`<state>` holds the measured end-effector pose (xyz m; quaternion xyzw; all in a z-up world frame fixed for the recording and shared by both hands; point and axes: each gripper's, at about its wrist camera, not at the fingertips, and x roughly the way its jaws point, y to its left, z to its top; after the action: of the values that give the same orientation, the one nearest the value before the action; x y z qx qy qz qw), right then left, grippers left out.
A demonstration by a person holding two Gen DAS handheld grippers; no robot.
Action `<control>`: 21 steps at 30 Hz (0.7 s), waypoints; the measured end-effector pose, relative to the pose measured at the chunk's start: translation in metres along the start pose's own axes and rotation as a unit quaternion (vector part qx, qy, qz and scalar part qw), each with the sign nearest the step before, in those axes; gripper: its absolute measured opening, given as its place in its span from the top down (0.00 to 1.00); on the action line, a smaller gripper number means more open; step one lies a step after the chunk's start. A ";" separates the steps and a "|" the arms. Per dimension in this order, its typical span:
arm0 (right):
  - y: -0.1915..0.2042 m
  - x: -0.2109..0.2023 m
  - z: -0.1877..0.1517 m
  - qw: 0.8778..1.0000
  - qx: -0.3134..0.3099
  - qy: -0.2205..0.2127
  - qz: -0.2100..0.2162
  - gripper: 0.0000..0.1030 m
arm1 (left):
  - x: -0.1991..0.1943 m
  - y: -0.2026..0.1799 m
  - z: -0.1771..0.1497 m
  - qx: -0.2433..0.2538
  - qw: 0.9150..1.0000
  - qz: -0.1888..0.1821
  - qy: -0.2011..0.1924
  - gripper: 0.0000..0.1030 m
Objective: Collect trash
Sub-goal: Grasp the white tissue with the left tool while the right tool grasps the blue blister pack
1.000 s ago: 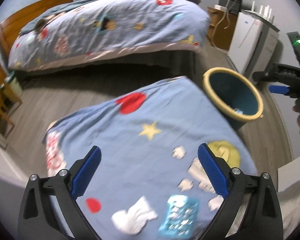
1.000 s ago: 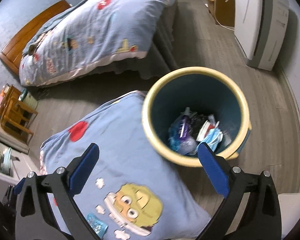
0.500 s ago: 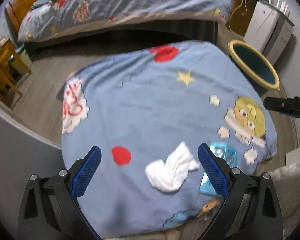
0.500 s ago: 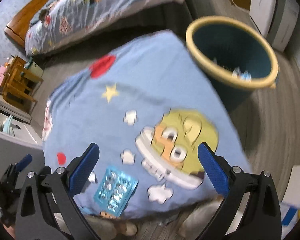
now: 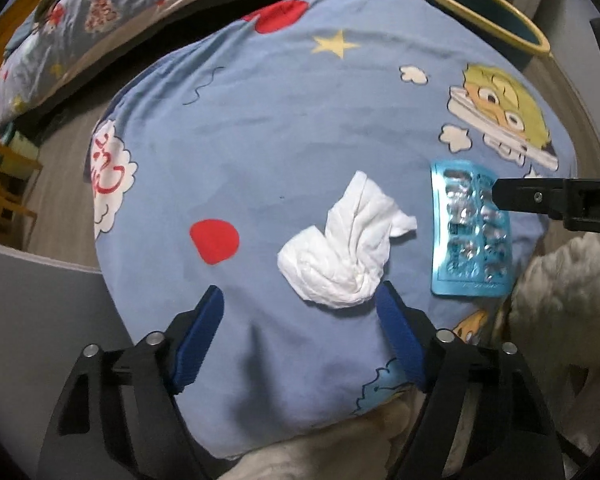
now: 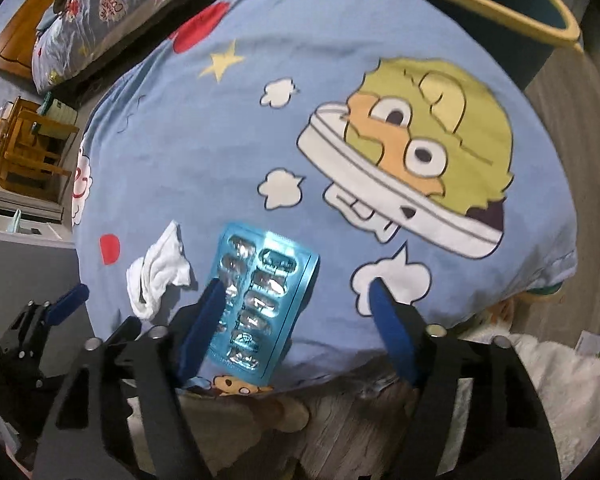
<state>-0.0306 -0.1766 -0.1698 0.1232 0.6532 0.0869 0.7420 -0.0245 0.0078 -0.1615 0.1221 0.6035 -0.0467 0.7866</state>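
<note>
A crumpled white tissue (image 5: 348, 248) and a blue blister pack (image 5: 470, 236) lie on a blue cartoon-print cover (image 5: 284, 128). My left gripper (image 5: 300, 336) hovers close over the cover, its jaws closing. The tissue's near edge sits just ahead of the right fingertip (image 5: 392, 312), and no pad presses on it. My right gripper (image 6: 298, 320) points down at the blister pack (image 6: 260, 296), jaws closing. Its left fingertip (image 6: 208, 304) overlaps the pack's edge and the other stands well clear. The tissue (image 6: 156, 276) lies left of it. The yellow-rimmed bin (image 6: 500, 12) stands beyond the cover.
A bed with a patterned quilt (image 5: 92, 16) lies at the upper left across a strip of wooden floor. Wooden furniture (image 6: 32, 152) stands at the left. Something white and fluffy (image 5: 572, 292) lies at the right, by the cover's near edge. The bin (image 5: 484, 12) is at the upper right.
Both grippers have sunk towards the blue cover and their jaws have narrowed. The right one swung from above the bin to over the blister pack; the left one closed in on the tissue.
</note>
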 end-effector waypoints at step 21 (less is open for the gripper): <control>0.009 0.003 0.022 0.998 -0.020 -0.025 0.062 1.00 | 0.013 -0.003 0.024 -0.014 0.999 -0.035 0.017 0.85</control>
<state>-0.0083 -0.1685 -0.1670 0.1505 0.6237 0.1427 0.7537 0.0009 -0.0002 -0.1687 0.0906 0.6213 -0.0631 0.7757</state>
